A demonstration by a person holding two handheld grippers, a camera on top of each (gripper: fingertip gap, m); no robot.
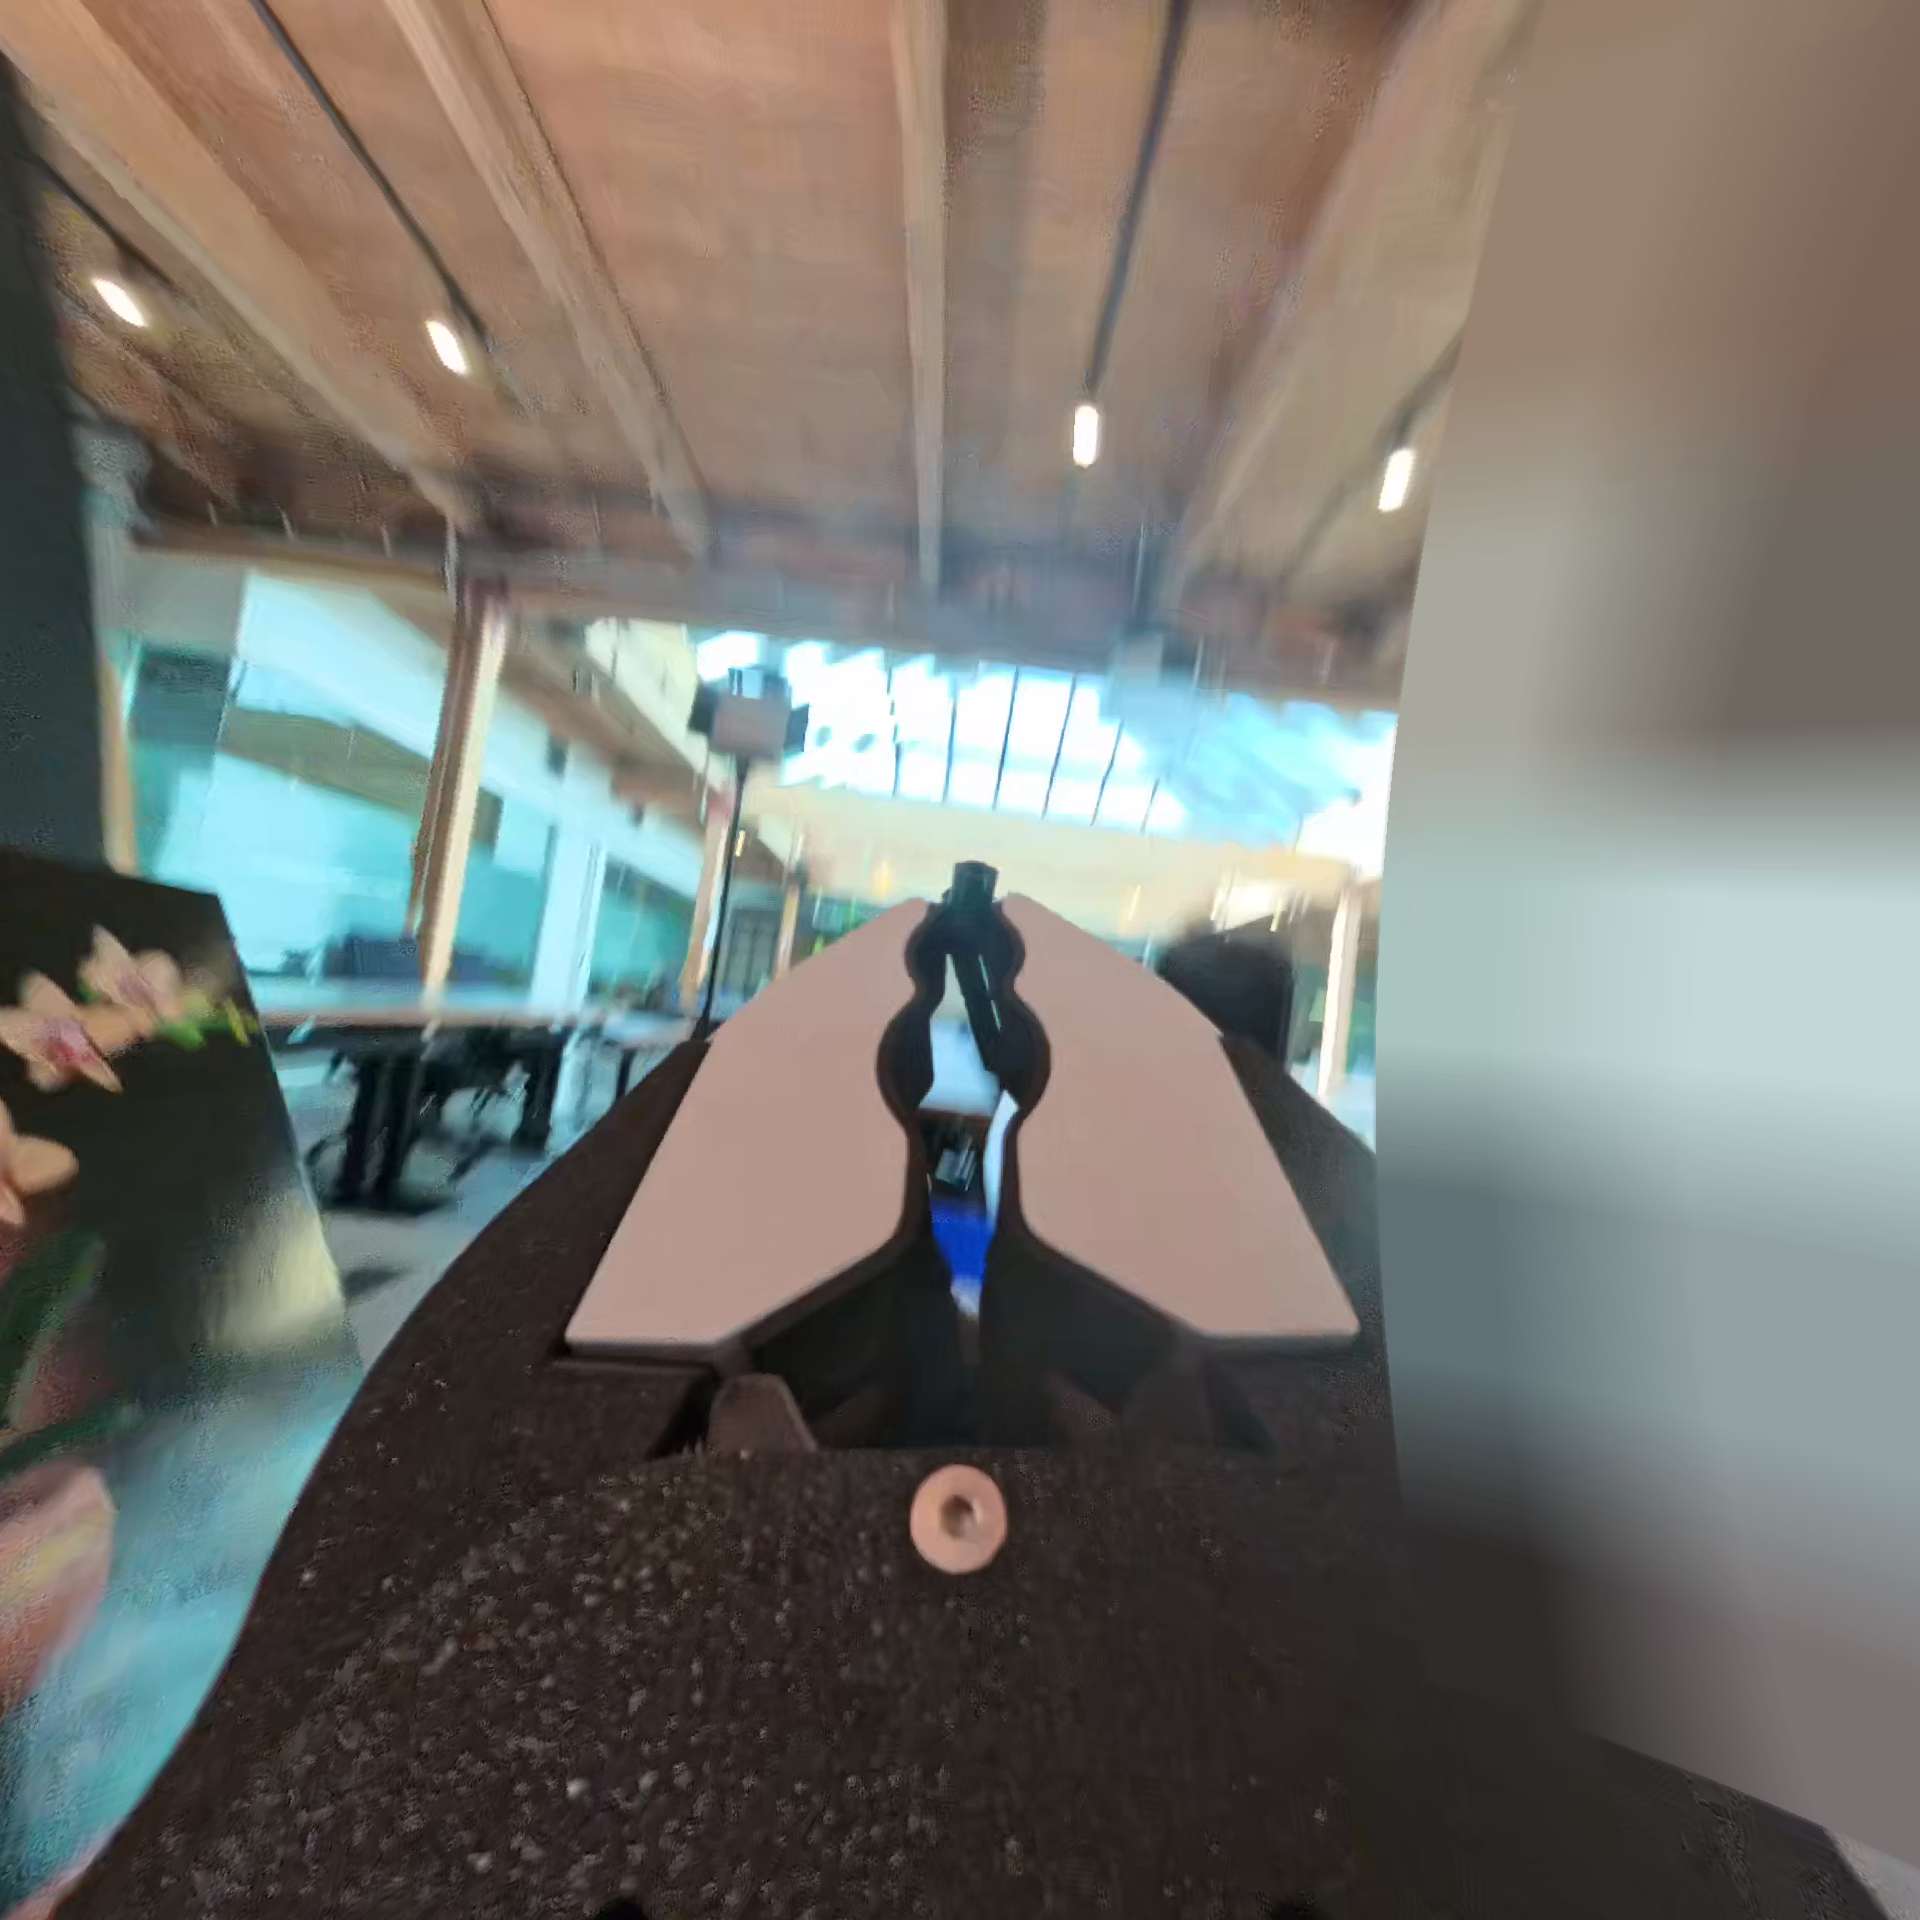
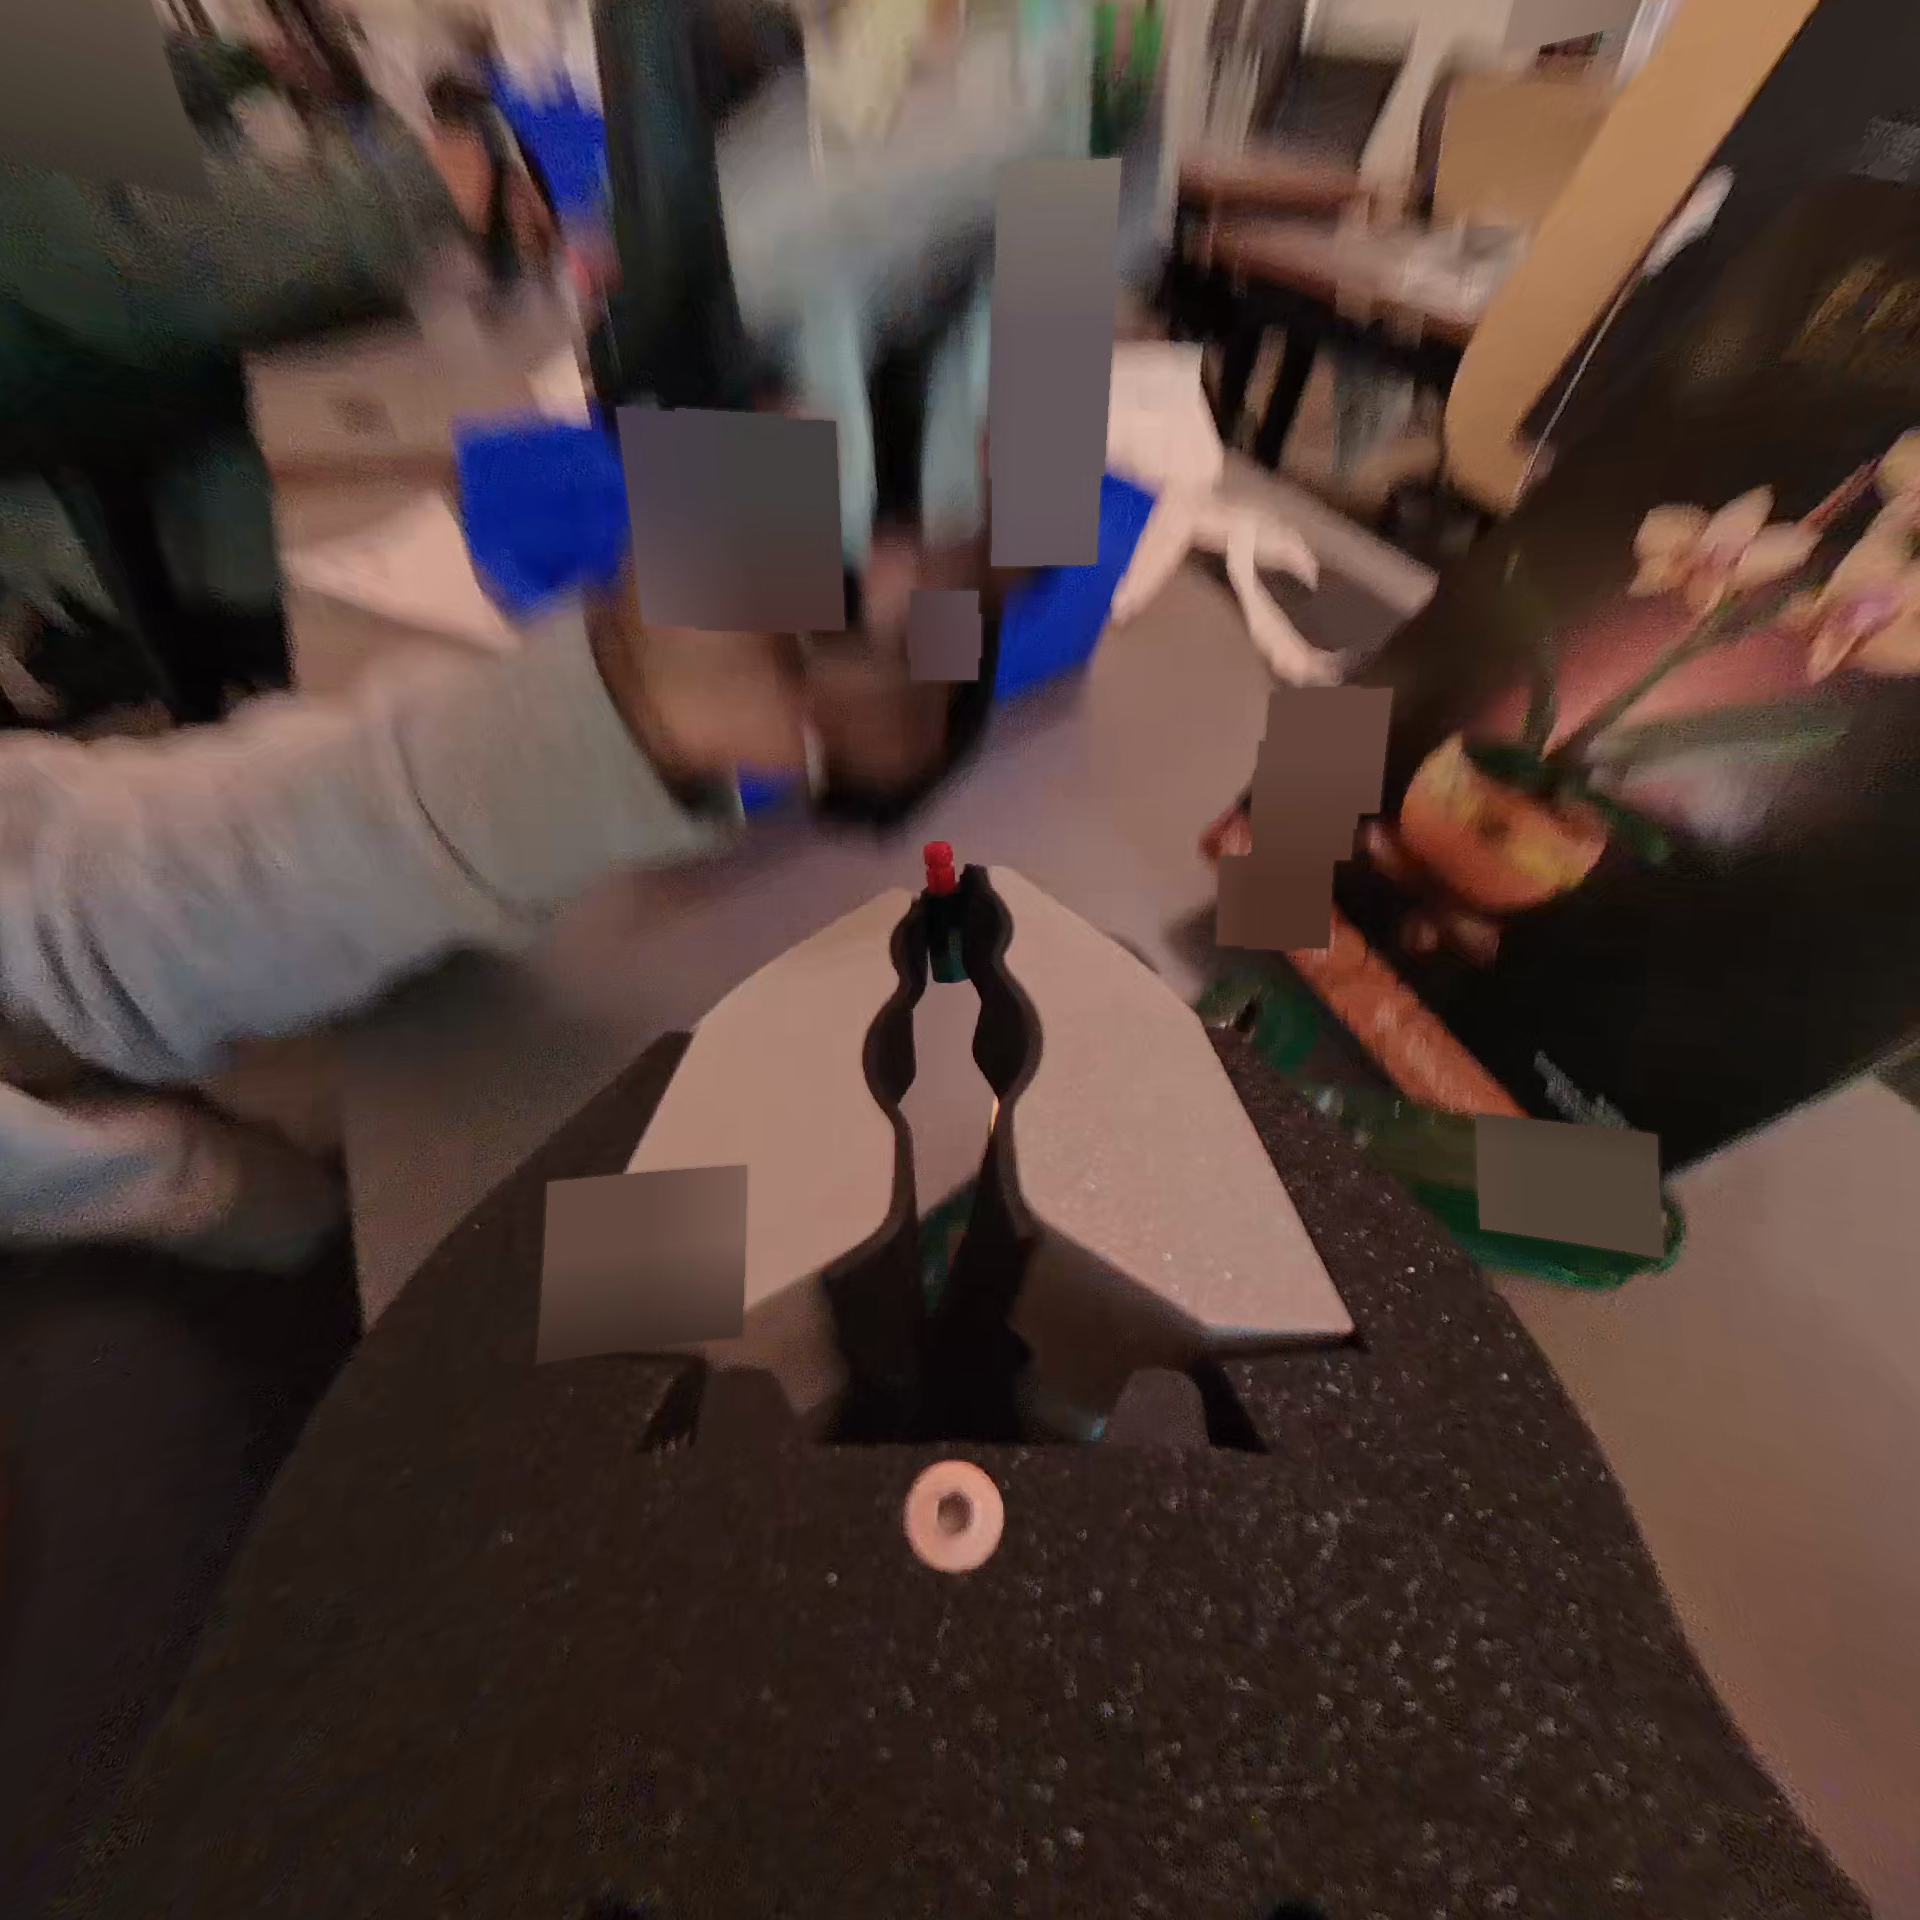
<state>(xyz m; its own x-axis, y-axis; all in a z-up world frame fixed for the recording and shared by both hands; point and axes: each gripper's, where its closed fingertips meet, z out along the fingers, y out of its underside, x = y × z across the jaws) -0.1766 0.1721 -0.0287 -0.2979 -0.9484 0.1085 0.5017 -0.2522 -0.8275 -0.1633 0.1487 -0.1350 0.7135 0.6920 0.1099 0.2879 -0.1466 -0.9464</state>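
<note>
Left claw [image 1: 971, 914] pinched on thin black pin [image 1: 975, 951] at tips. Right claw [image 2: 951, 904] pinched on small red-tipped peg [image 2: 940, 914]. Both look light, stiff, slip-prone; tip grip suits. Flower box [image 2: 1662, 665] right of right claw.

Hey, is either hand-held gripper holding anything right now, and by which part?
Left hand-held gripper: a thin black rod, pinched near its top end. Right hand-held gripper: a small dark piece with a red tip, pinched around its body.
</note>
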